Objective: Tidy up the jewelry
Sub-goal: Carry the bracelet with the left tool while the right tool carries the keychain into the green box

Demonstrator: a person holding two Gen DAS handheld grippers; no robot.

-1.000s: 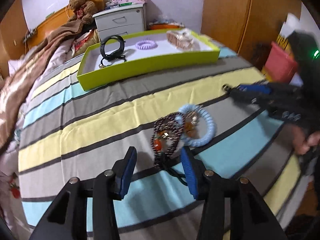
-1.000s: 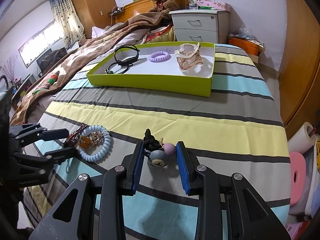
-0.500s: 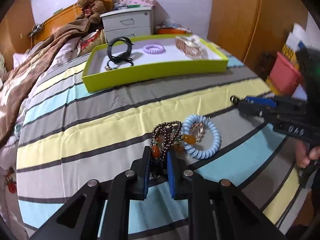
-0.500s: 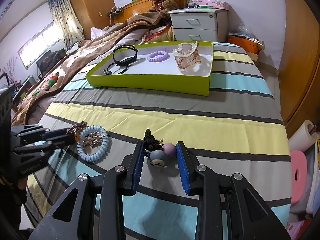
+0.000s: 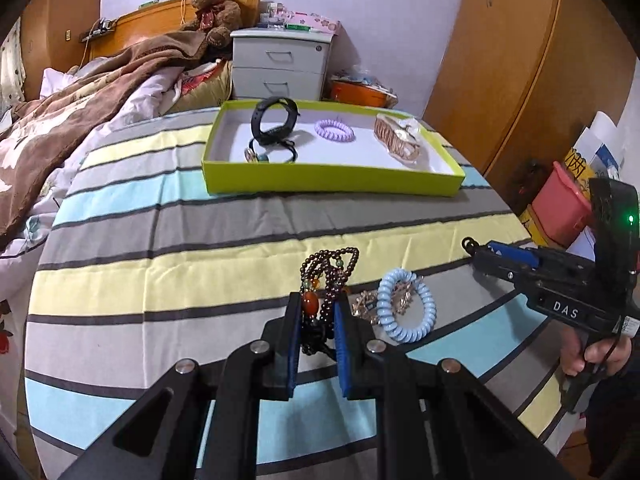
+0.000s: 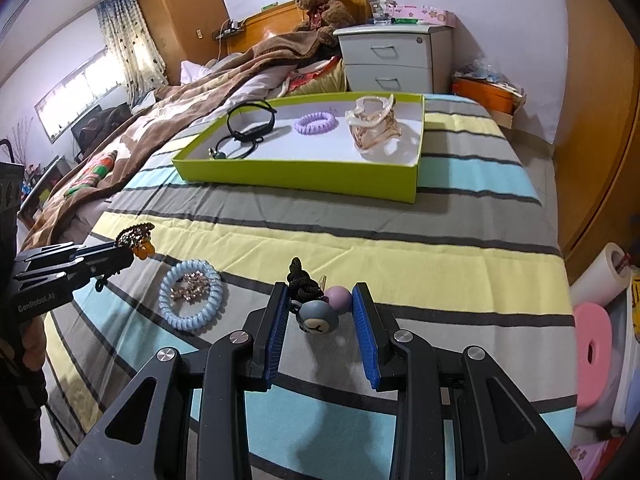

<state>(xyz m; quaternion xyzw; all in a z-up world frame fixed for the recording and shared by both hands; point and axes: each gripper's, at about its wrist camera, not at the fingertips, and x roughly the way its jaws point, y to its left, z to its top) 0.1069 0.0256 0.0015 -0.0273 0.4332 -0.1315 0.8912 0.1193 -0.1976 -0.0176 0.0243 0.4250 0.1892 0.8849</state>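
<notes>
With the left gripper (image 5: 316, 332) pinching the brown bead bracelet (image 5: 326, 280) just above the striped bedspread (image 5: 180, 280), carry it high and level to the green tray (image 5: 332, 180); the right gripper's (image 6: 320, 316) fingers straddle the bear-charm hair tie (image 6: 316, 314) unclamped.

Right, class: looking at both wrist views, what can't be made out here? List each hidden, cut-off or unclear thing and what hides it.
- Lower end of the bead necklace: left wrist view, hidden between the left gripper pads.
- Right gripper: whether its pads touch the hair tie with charms, unclear.
- Gold trinket inside the blue coil band: too small to identify.
- Pink rolls: right wrist view, cut by the edge.
</notes>
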